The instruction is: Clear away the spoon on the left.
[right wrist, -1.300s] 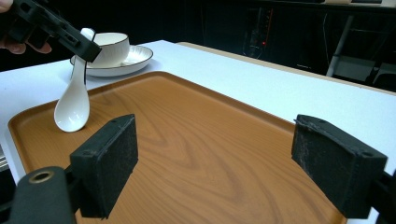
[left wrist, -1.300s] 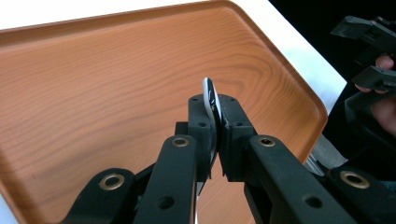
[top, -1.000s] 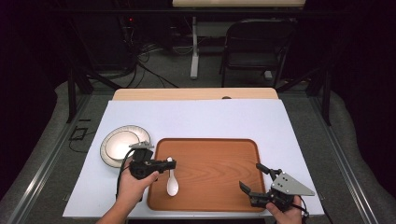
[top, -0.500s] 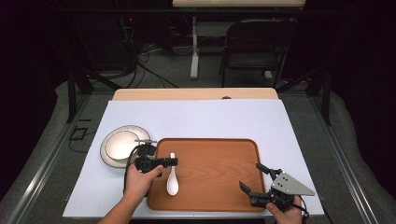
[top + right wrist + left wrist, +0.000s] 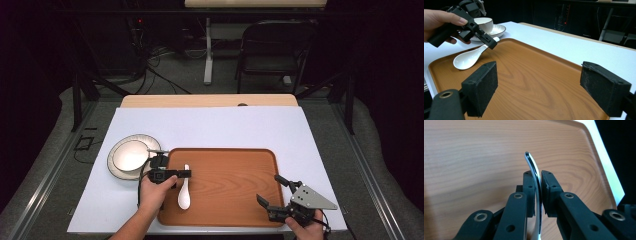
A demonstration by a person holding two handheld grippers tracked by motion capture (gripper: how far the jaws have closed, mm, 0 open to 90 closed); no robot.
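Wooden tray (image 5: 235, 190) holds 1 white spoon (image 5: 184, 192) at its 9 o'clock edge, handle toward 12, bowl toward 6. Handle is gripped by left gripper (image 5: 176, 173) jaws; right gripper (image 5: 272, 189) jaws are held wide apart w/ nothing between. Bowl (image 5: 129, 156) sits on plate (image 5: 116, 167).

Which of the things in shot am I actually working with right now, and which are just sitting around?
In the job:
- white spoon, handle clamped in the left hand-held gripper
- wooden tray under the spoon
- bowl on its plate, beside the tray

Lying about:
- right hand-held gripper, open and empty over the tray's near corner
- chair behind the table
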